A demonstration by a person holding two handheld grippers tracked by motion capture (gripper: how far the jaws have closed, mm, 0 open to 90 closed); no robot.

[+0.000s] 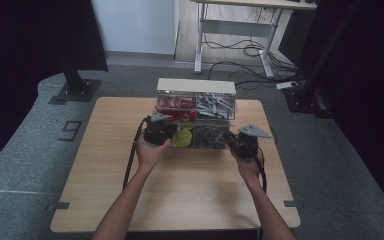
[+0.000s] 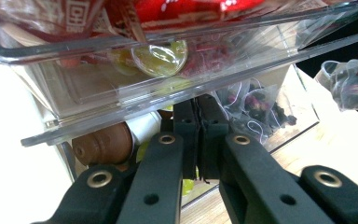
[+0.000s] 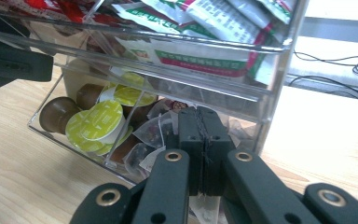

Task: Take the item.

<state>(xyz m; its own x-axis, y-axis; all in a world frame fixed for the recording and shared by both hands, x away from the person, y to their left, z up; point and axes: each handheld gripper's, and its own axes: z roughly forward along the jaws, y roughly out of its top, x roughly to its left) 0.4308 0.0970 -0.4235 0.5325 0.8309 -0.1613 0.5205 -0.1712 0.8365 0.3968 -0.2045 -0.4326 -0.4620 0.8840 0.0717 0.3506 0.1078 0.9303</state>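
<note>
Clear plastic organiser (image 1: 196,112) with a pale lid, standing at the far middle of the wooden table (image 1: 175,185). Upper tier: red packets (image 1: 176,106) in its left half, white-and-green sachets (image 1: 215,105) in its right half. Lower drawer (image 1: 200,137) is pulled out toward the person.

Left gripper (image 1: 156,131) at the organiser's front left corner, right gripper (image 1: 245,142) at its front right corner, each held in a hand.

Left gripper view: jaws pressed together with nothing seen between them, tips under the upper tier's clear floor; a brown capsule (image 2: 103,145) just left of the jaws, mesh tea bags (image 2: 256,105) to their right inside the drawer.

Right gripper view: jaws pressed together too, tips up against the drawer's front; whether they nip its wall, cannot tell. This view shows the drawer's contents sorted: green-lidded capsules (image 3: 98,123) left of a divider, tea bags (image 3: 154,128) right of it.

Beyond the organiser, a desk frame (image 1: 235,30) and floor cables (image 1: 250,50)
</note>
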